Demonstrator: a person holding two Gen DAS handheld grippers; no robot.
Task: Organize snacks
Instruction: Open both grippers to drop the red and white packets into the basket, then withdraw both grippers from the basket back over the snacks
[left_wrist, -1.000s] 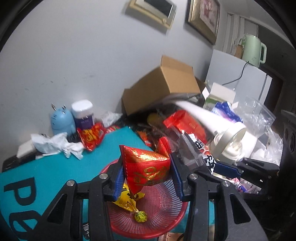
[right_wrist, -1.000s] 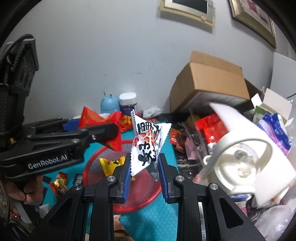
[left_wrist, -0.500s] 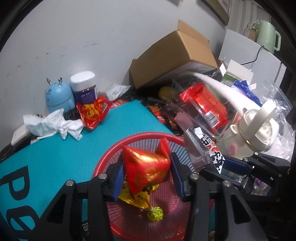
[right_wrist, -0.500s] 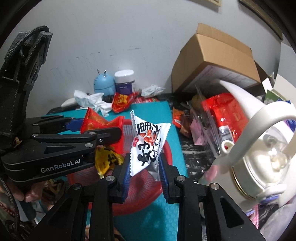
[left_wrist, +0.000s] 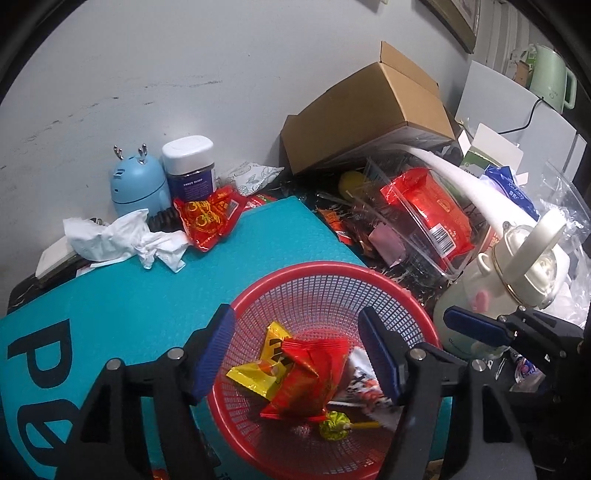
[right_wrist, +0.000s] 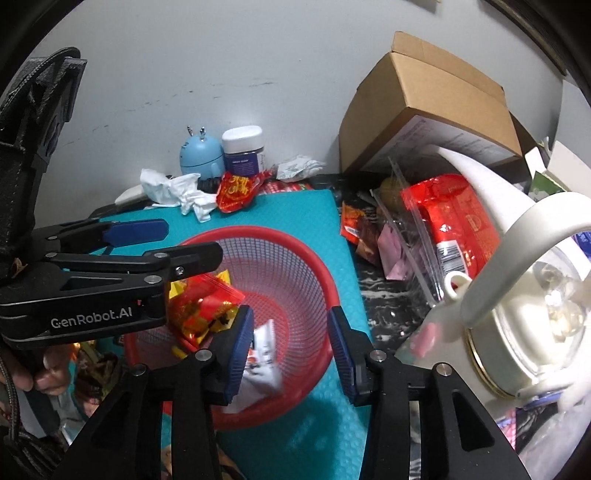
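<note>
A red mesh basket (left_wrist: 325, 273) (right_wrist: 317, 254) sits on the teal mat (left_wrist: 140, 291). My left gripper (left_wrist: 295, 328) hangs over it with its jaws opening and nothing pressed between the pads. The red-and-gold snack packet (left_wrist: 310, 373) (right_wrist: 203, 302) lies in the basket on a yellow packet (left_wrist: 258, 373), beside a green-wrapped lollipop (left_wrist: 334, 424). My right gripper (right_wrist: 290, 325) is over the basket's right side, jaws opening. The white packet with black lettering (right_wrist: 262, 358) (left_wrist: 362, 387) is blurred, loose just below the left pad, inside the basket.
A red snack packet (left_wrist: 207, 218) and crumpled tissue (left_wrist: 125, 240) lie at the mat's far edge by a blue gadget (left_wrist: 136, 181) and a jar (left_wrist: 190, 166). To the right: a cardboard box (left_wrist: 373, 110), a clear bag with red packets (left_wrist: 428, 214), a cream kettle (left_wrist: 517, 266).
Both grippers sank over the basket and opened. The red-and-gold packet dropped from the left one into the basket; the white packet left the right one.
</note>
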